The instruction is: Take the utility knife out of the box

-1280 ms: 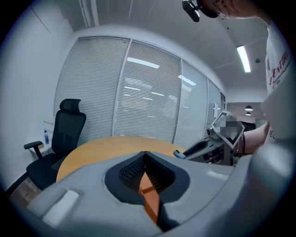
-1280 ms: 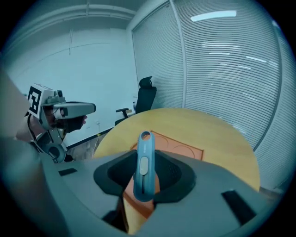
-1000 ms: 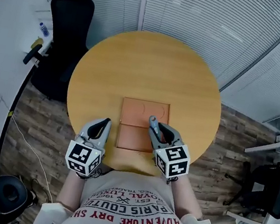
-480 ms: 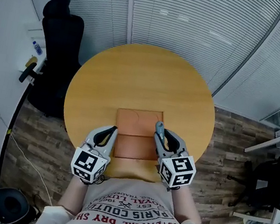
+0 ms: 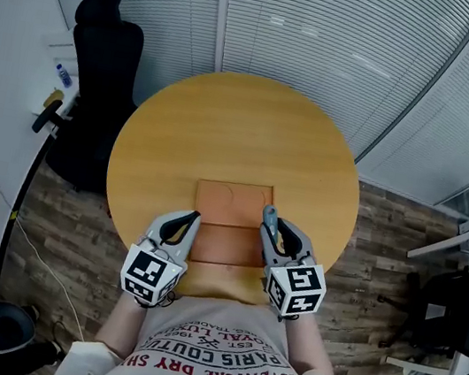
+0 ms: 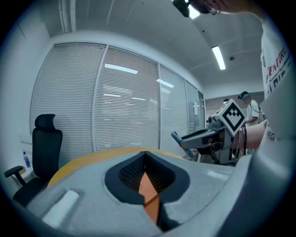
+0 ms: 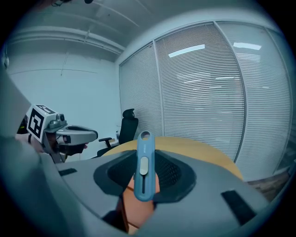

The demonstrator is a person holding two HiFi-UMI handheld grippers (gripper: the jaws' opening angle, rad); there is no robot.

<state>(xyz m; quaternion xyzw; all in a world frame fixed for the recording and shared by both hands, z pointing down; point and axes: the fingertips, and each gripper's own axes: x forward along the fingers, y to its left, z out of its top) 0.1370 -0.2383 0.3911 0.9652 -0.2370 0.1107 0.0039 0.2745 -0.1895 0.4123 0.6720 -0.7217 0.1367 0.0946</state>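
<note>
Holding check, both tongs near the flat orange-brown rectangular box [image 5: 227, 217], which lies on the near half of the round wooden table [image 5: 237, 120].

Right gripper [image 5: 268, 222]: your jaws are pinching the slim blue plastic utility knife [image 7: 143, 163] across its body. The knife stands upright between the pads. Its grey slider faces the camera, and the rounded end with the hole sticks out past the jaw tips. From the head view the knife sits over the right edge of the box, roughly level with the seam across the box's middle. In the right gripper view the orange surface shows below the knife; contact between knife and box cannot be judged.

Left gripper [image 5: 192, 217]: your jaws are pressed together at the tips, with nothing between them. The tips lie just at the left edge of the box, opposite the knife, and the box's orange surface shows through the gap behind the tips.

The black office chair [image 5: 102, 69] stands well left of the box, off the table.
</note>
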